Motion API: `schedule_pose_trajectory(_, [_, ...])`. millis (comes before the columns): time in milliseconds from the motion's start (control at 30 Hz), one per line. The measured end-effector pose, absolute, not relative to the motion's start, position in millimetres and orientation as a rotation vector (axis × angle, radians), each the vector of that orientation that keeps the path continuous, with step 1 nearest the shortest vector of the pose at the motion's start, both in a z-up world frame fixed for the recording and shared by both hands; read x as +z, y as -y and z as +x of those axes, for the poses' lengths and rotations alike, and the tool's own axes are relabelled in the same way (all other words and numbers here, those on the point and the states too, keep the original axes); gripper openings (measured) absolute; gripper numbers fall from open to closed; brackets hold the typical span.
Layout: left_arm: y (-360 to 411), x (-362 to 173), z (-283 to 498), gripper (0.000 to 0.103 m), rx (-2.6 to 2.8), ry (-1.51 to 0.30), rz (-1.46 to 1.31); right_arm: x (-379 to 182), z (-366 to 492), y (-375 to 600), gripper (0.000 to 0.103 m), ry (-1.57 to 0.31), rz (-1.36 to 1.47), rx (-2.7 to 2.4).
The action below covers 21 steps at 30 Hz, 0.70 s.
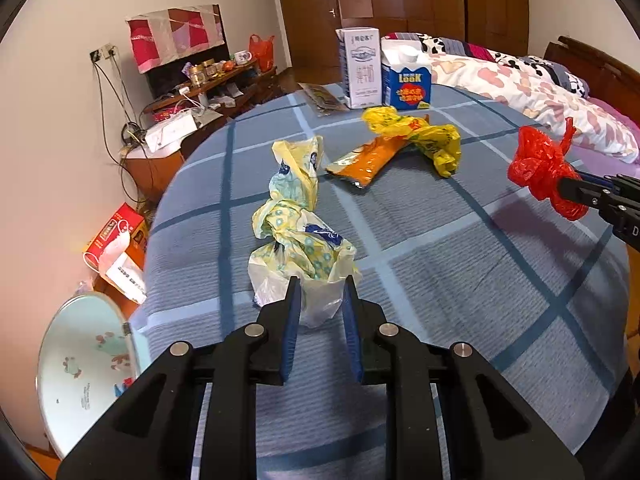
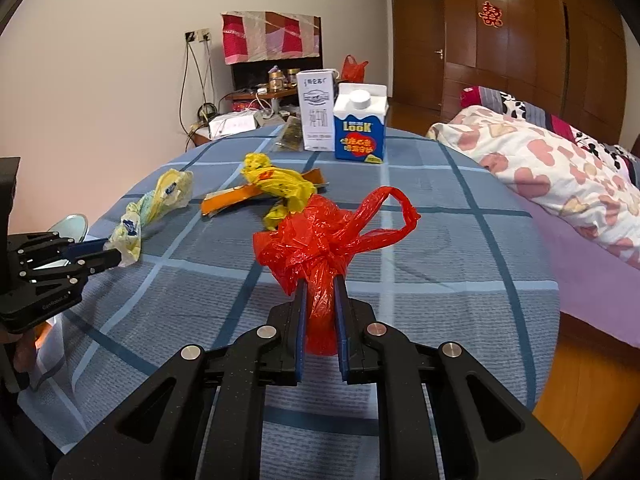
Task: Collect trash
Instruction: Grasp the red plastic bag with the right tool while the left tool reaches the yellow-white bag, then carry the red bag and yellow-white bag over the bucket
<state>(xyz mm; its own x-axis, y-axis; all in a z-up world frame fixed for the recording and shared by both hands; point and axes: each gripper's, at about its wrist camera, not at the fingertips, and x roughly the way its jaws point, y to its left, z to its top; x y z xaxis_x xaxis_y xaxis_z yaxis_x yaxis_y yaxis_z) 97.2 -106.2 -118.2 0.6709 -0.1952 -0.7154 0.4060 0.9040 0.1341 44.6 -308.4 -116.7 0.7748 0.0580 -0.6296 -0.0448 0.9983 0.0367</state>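
Note:
My left gripper [image 1: 320, 284] has its jaws around the near end of a pale yellow patterned plastic bag [image 1: 296, 216] that lies on the blue checked tablecloth [image 1: 460, 280]; the jaws look closed on it, and the right wrist view [image 2: 100, 254] shows the same grip on that bag [image 2: 148, 208]. My right gripper [image 2: 320, 284] is shut on a knotted red plastic bag [image 2: 328, 232] and holds it above the cloth; it also shows in the left wrist view [image 1: 548, 168]. A bright yellow bag [image 1: 424, 132] and an orange wrapper [image 1: 368, 158] lie further back.
A tall white carton [image 1: 360, 66] and a blue-white LOOK carton [image 1: 406, 80] stand at the table's far edge, beside a dark snack packet [image 1: 324, 98]. A bed with a floral quilt [image 2: 560, 168] is on the right. A basin [image 1: 84, 372] and a red box [image 1: 116, 240] sit by the left edge.

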Motion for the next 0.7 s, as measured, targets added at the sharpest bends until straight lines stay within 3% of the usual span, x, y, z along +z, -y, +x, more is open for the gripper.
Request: schedule_pose_trajectory(700, [24.3, -89.9, 71.4, 0.02, -0.247, -0.711, 0.268, -103.8, 68.4, 236.5, 0.013, -0.668, -0.036, 0.177])
